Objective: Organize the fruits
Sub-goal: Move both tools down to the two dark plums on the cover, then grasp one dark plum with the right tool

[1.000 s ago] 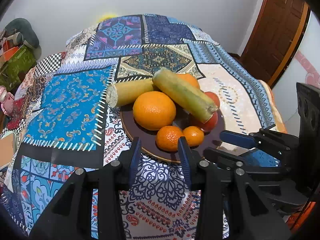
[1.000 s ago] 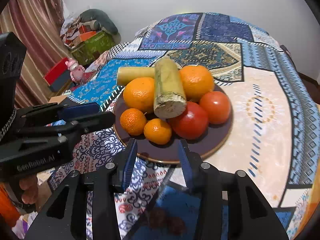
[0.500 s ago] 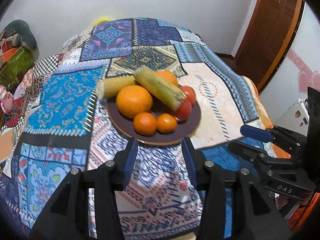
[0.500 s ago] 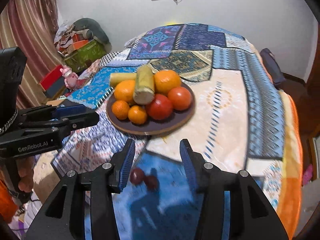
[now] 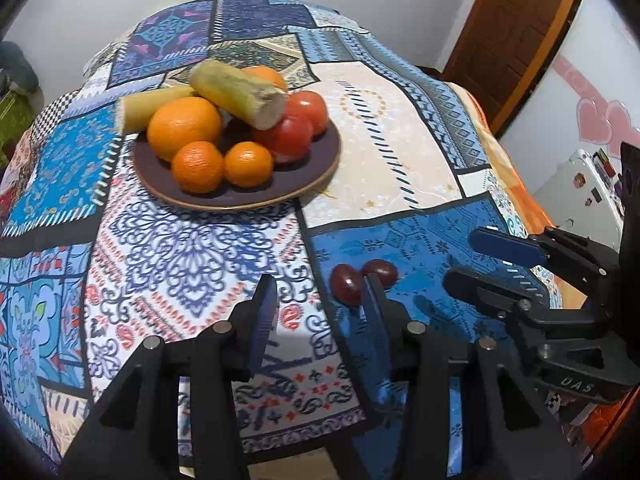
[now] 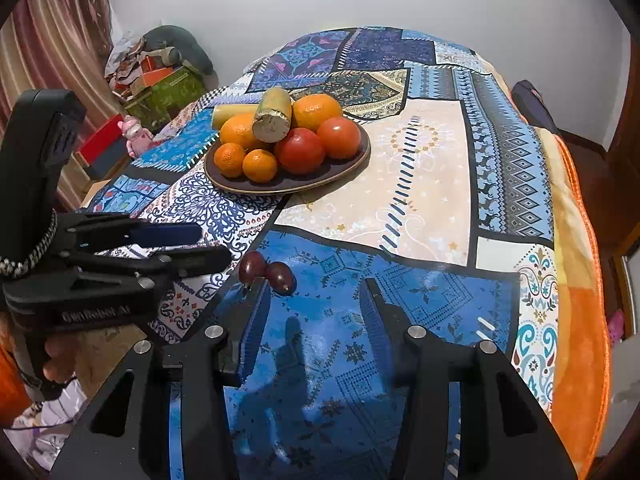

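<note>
Both empty: left gripper (image 5: 318,300) spread, right gripper (image 6: 314,304) jaws closing, w/ two dark red fruits (image 6: 266,272) on tablecloth (image 6: 420,184) just ahead.

Left gripper's finger (image 5: 370,300) cuts across the two dark red fruits (image 5: 346,284), prob grapes or dates, can't tell; far orange (image 5: 266,76) mostly hid behind cane piece (image 5: 240,92); hand (image 6: 56,360) barely peeks under left gripper body

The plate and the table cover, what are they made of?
The plate looks like glazed ceramic, maybe plastic: dark brown, smooth, with a lighter rim. The table cover looks like a glossy plastic or vinyl sheet with a printed patchwork pattern: it shines and mirrors the gripper's shadow.
</note>
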The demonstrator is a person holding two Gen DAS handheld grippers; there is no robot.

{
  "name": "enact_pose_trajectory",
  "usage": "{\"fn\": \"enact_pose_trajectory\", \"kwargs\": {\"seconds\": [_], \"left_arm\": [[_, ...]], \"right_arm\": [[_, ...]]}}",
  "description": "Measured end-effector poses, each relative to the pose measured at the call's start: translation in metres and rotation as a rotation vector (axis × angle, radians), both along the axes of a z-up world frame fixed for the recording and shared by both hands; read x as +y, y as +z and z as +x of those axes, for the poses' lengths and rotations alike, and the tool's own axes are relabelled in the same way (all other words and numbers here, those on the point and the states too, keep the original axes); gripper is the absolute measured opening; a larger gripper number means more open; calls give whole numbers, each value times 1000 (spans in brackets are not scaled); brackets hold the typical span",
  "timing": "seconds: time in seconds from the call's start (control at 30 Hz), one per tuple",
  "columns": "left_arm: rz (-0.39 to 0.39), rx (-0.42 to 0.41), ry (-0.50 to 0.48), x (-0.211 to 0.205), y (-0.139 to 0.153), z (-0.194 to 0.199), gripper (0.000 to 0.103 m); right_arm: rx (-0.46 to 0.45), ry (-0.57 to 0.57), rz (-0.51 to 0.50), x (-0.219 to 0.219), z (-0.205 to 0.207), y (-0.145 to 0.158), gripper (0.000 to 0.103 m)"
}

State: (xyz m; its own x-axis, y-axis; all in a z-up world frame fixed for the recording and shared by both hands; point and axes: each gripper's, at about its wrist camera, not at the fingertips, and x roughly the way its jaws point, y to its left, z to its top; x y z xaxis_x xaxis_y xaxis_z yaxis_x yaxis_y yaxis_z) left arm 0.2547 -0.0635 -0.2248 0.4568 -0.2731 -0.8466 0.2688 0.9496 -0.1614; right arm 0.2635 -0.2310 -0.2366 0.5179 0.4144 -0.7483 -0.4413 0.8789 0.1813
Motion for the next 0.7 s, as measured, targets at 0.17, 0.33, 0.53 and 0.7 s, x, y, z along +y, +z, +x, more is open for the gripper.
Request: {"fn": "enact_pose_trajectory", "kwargs": {"seconds": [0.17,0.33,0.53,0.7], "left_arm": [[-13,21,-11,-9,-8,7,39],[-59,76,-33,-12,-22,13,30],[-66,81,-42,-15,-25,15,20],[-57,58,-12,-3,-20,13,20]], "right_arm": [[11,21,-6,7,2,-7,32],[24,37,-3,10,4,-13,31],[38,67,-19,18,8,-21,31],[53,86,-20,24,13,-26,31]]}}
